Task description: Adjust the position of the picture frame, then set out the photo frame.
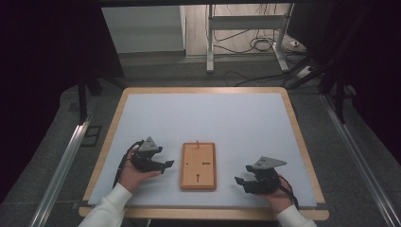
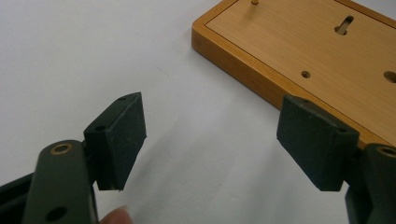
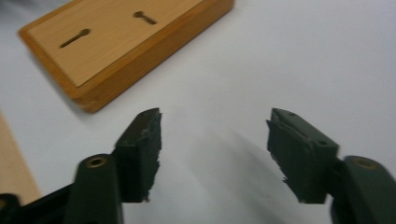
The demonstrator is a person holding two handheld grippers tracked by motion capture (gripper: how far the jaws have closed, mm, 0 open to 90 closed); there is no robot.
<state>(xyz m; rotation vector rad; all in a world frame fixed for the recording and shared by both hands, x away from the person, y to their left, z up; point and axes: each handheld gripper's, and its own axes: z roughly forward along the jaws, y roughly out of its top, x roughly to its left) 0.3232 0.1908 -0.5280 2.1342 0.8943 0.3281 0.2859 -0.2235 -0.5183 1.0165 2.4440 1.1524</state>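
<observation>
A flat wooden board (image 1: pixel 198 166) with slots and small holes lies on the white mat near the table's front, between both hands. A small peg (image 1: pixel 197 141) stands at its far end. My left gripper (image 1: pixel 167 165) rests just left of the board, jaws open and empty. In the left gripper view, the left gripper (image 2: pixel 210 126) has the board's edge (image 2: pixel 261 84) just beyond its right pad. My right gripper (image 1: pixel 239 181) sits to the right of the board, apart from it. In the right gripper view, the right gripper (image 3: pixel 215 135) stands open over bare mat, with the board (image 3: pixel 116 32) farther off.
The white mat (image 1: pixel 203 113) covers most of a wooden-rimmed table (image 1: pixel 300 137). Metal rails (image 1: pixel 61 165) run along both sides of the table. Beyond the far edge are a metal frame (image 1: pixel 210 42) and loose cables (image 1: pixel 255 45) on the floor.
</observation>
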